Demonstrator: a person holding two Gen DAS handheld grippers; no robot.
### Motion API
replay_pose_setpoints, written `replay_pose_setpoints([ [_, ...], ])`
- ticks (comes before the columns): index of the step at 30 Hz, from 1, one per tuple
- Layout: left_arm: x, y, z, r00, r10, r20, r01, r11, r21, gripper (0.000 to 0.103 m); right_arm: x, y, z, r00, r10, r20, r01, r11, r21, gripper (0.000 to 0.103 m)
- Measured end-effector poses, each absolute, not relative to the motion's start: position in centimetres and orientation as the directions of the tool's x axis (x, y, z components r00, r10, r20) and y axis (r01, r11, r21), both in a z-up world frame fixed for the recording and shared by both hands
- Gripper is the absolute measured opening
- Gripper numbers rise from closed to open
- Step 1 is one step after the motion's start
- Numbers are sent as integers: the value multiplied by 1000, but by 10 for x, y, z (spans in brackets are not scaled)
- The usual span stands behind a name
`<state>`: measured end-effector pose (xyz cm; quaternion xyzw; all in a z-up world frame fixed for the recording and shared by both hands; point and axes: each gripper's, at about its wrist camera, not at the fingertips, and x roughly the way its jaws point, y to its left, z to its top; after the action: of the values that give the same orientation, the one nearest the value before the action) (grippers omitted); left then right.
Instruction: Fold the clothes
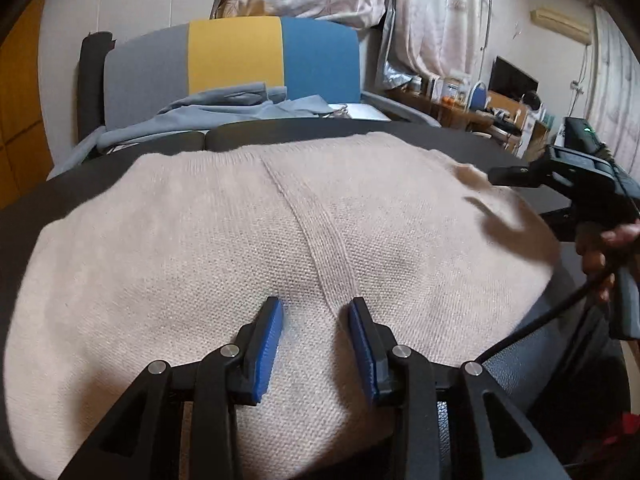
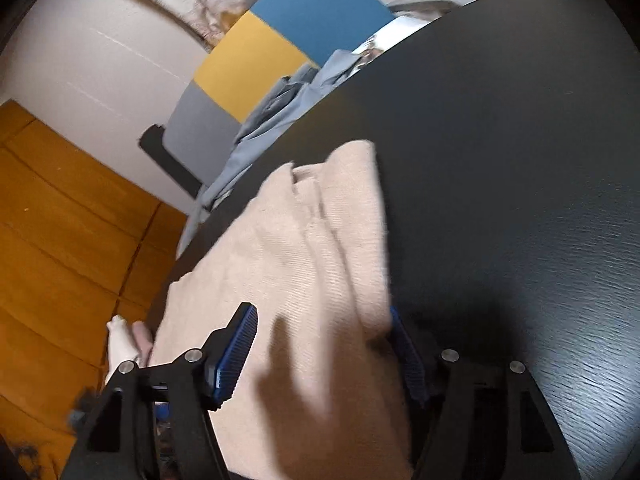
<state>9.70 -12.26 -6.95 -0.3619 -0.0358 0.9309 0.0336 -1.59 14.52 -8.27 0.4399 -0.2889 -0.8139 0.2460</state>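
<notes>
A beige knit sweater (image 1: pixel 248 240) lies spread over a dark table (image 1: pixel 460 136), a ribbed band running down its middle. My left gripper (image 1: pixel 316 312) hovers low over the sweater's near part, its blue pads apart with only the flat knit beneath them: open. At the sweater's right end a hand (image 1: pixel 604 252) holds my right gripper (image 1: pixel 496 178). In the right wrist view the right gripper (image 2: pixel 322 328) stands wide open, and the sweater's (image 2: pixel 296 240) rumpled right edge lies between its pads without being pinched.
A chair (image 1: pixel 236 56) with a grey, yellow and blue back stands behind the table, a grey-blue garment (image 1: pixel 224 108) heaped on its seat. A cluttered desk (image 1: pixel 500 104) is at the back right. Bare dark tabletop (image 2: pixel 512 168) stretches right of the sweater; orange floor (image 2: pixel 60 220) lies left.
</notes>
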Motion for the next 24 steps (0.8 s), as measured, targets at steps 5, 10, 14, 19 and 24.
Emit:
replay_pose_setpoints([
  [5, 98, -121, -69, -744, 84, -663, -46, -996, -75, 35, -27, 127, -85, -450, -699, -556, 187, -683, 706, 61],
  [10, 100, -121, -65, -741, 80, -666, -58, -997, -55, 35, -34, 118, -99, -429, -713, -555, 135, -658, 741, 25],
  [14, 109, -139, -49, -748, -5, -664, 33, -999, -30, 35, -33, 134, -101, -453, -726, -517, 58, -603, 796, 22],
  [19, 119, -188, -44, -736, -143, -661, 225, -973, -41, 35, -35, 173, -85, -544, -681, -491, -1, -584, 812, 19],
  [24, 123, -206, -60, -740, -134, -659, 240, -968, -72, 35, -41, 192, -63, -570, -641, -514, -25, -612, 791, 19],
])
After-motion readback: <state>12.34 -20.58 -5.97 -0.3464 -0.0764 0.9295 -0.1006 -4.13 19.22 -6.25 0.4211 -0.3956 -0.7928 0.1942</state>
